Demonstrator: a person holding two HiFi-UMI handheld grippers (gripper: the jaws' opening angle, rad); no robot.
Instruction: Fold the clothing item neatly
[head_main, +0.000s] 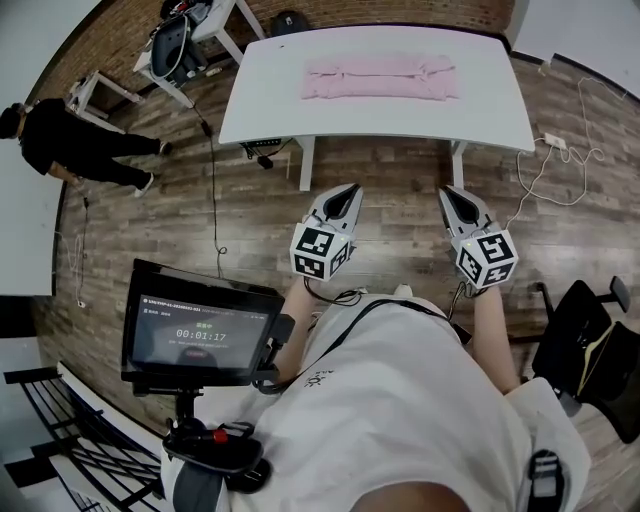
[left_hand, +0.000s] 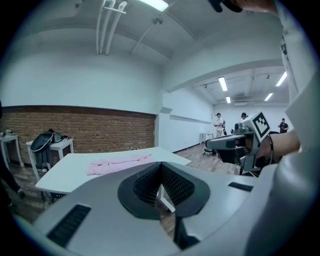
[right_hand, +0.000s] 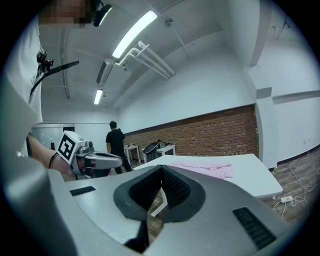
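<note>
Black screen (head_main: 200, 325), seen only in the head view, sits nearest. Ahead, the left gripper (head_main: 349, 190) and right gripper (head_main: 448, 192) hang over the floor (head_main: 400, 200), jaws closed on nothing. Farther off, well apart from both, a pink garment (head_main: 380, 78) lies as a strip on the table (head_main: 480, 115).

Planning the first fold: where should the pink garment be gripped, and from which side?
Likely its two near corners, approached from the near side. The pink garment lies flat as a long strip across the white table, a long edge facing the left gripper and right gripper. Both are shut, so their jaws must open first.
</note>
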